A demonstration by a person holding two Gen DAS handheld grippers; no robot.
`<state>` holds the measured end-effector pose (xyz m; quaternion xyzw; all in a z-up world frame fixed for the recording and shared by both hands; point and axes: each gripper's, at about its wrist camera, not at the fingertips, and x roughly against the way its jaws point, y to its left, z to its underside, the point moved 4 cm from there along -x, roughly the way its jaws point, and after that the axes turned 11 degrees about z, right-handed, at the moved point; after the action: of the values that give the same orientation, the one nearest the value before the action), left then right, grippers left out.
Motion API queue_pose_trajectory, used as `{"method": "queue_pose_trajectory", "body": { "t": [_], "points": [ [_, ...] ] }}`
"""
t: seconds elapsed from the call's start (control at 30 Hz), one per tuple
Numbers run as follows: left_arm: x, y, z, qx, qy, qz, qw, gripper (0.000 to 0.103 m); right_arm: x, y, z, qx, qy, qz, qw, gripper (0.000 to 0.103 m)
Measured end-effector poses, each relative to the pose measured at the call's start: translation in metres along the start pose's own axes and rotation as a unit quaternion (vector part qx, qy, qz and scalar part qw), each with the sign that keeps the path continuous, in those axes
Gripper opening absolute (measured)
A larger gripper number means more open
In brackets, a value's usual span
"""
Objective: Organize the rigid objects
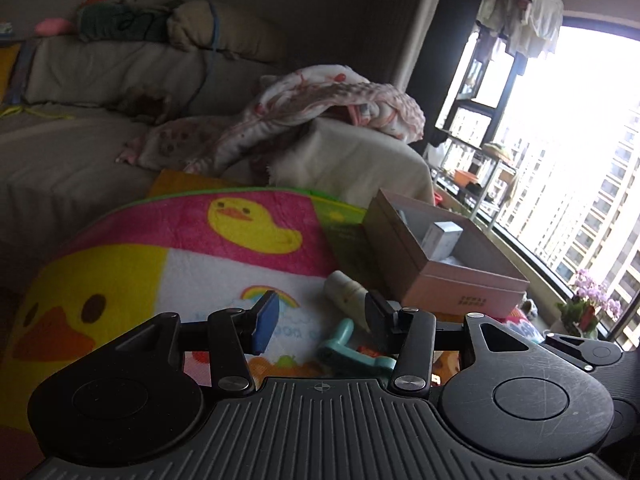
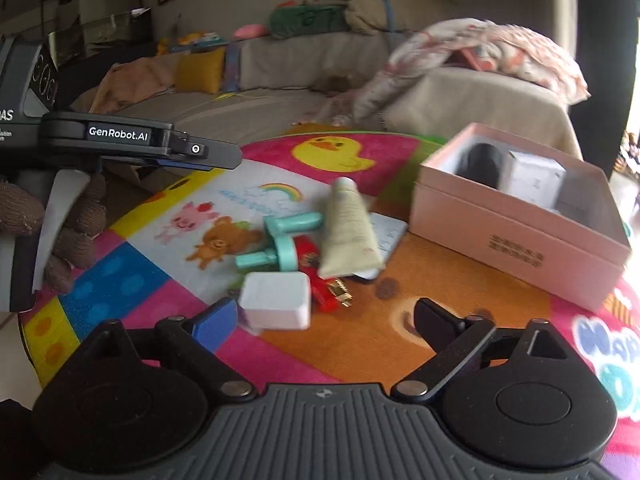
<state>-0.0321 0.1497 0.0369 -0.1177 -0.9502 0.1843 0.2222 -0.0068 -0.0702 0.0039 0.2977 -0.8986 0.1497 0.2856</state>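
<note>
- The right gripper (image 2: 324,316) hovers low over the near part of a round table covered by a bright cartoon cloth (image 2: 176,216); its jaws stand wide apart with nothing pinched between them.
- A small white block (image 2: 276,300) lies just ahead of that gripper's blue-padded finger, close to it; whether they touch I cannot tell.
- Behind the block, near the middle of the table, sits a loose pile: a teal plastic piece (image 2: 280,240), a red item with a gold end (image 2: 324,280), and a cream tube (image 2: 348,232) lying across a pale flat card (image 2: 386,232).
- An open pink box (image 2: 516,236) rests toward the table's right edge, well apart from the pile; inside it are a white carton (image 2: 534,178) and a dark rounded object (image 2: 484,164).
- The left gripper (image 1: 320,316) is held over the table's left side, its jaws spread with nothing gripped. In its own view the cream tube (image 1: 344,292) and the teal piece (image 1: 344,348) show in the gap between the fingers, lying on the cloth beyond.
- In the right wrist view the left gripper's body (image 2: 120,140) appears at the left edge, held by a hand in a brown knit glove (image 2: 76,224).
- A sofa (image 1: 80,80) with a crumpled patterned blanket (image 1: 320,100) stands beyond the table's far edge.
</note>
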Motion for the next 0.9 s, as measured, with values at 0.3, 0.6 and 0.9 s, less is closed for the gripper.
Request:
{"method": "queue_pose_trajectory", "body": {
  "t": [0.3, 0.6, 0.9],
  "points": [
    [-0.008, -0.032, 0.012, -0.038, 0.023, 0.056, 0.9975, 0.052, -0.072, -0.016, -0.059, -0.029, 0.035, 0.031, 0.998, 0.057],
    [-0.014, -0.051, 0.035, -0.077, 0.065, 0.086, 0.9912, 0.046, -0.079, -0.013, -0.055, 0.009, 0.062, 0.013, 0.998, 0.029],
    [-0.038, -0.096, 0.065, -0.18, 0.107, 0.091, 0.9735, 0.046, -0.012, -0.069, -0.002, -0.013, 0.049, 0.093, 0.994, 0.017]
  ]
}}
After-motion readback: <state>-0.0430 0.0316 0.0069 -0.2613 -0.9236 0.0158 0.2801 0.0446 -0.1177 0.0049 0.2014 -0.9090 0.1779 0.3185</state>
